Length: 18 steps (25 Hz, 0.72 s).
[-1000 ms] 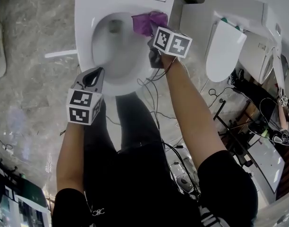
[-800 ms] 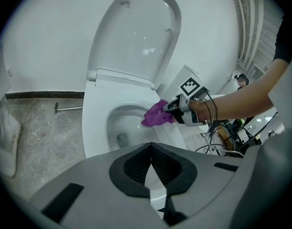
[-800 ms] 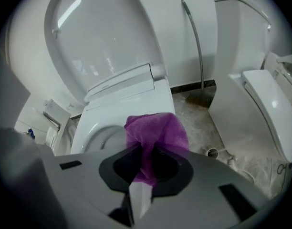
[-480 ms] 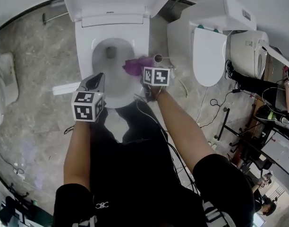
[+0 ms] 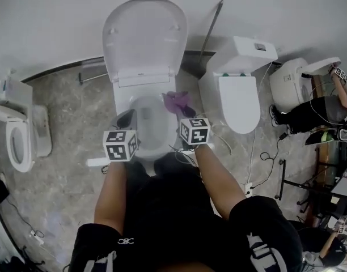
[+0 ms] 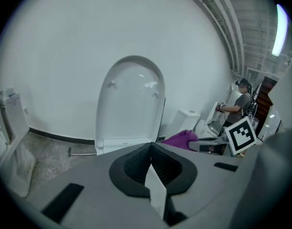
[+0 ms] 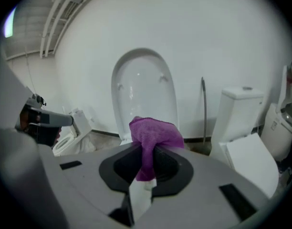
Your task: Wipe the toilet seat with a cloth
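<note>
A white toilet stands against the wall with its lid (image 5: 145, 38) raised and its seat rim (image 5: 123, 105) showing around the bowl. My right gripper (image 5: 182, 111) is above the bowl's right side, shut on a purple cloth (image 5: 178, 102). In the right gripper view the cloth (image 7: 153, 133) bunches out of the closed jaws (image 7: 144, 150) in front of the lid (image 7: 143, 92). My left gripper (image 5: 127, 120) hovers over the bowl's left side. Its jaws (image 6: 151, 146) are shut with nothing in them, and the cloth (image 6: 181, 138) shows to their right.
A second toilet (image 5: 238, 89) stands close on the right, a third (image 5: 298, 81) beyond it, and another (image 5: 20, 137) at the left. A metal pipe (image 5: 210, 24) leans on the wall. Cables (image 5: 258, 163) lie on the floor. A person (image 5: 326, 109) is at the far right.
Both grippers have lifted up and away from the bowl, the cloth still in the right one. The head view has pulled back, so the raised lid and neighbouring toilets are now in view.
</note>
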Tool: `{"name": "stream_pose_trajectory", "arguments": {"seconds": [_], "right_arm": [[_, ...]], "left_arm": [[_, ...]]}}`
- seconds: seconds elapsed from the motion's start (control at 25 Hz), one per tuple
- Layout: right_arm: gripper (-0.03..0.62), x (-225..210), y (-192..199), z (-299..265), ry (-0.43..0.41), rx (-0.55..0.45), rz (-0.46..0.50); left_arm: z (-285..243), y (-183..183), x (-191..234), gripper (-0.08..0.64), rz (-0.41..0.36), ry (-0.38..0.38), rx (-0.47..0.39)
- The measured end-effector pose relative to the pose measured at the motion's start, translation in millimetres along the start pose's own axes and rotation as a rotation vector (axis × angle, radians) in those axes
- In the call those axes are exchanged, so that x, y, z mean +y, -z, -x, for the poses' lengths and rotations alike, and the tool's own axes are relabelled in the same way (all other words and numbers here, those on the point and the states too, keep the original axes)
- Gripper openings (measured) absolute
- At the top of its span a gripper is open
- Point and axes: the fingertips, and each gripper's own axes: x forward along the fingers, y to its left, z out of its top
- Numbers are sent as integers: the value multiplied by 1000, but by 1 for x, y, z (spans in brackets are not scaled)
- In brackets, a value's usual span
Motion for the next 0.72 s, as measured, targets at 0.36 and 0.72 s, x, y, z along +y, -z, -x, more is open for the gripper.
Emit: {"name": "stream_pose_trajectory", "arguments": {"seconds": [0.36,0.72], "right_arm": [[55,53,-195,112,-25,-387,39],[55,104,-272,159,-53,-493,40]], "left_arm": [[67,-117,-33,8,21,-33,-48],[103,-226,-50,8,-232,-89,-152]]}}
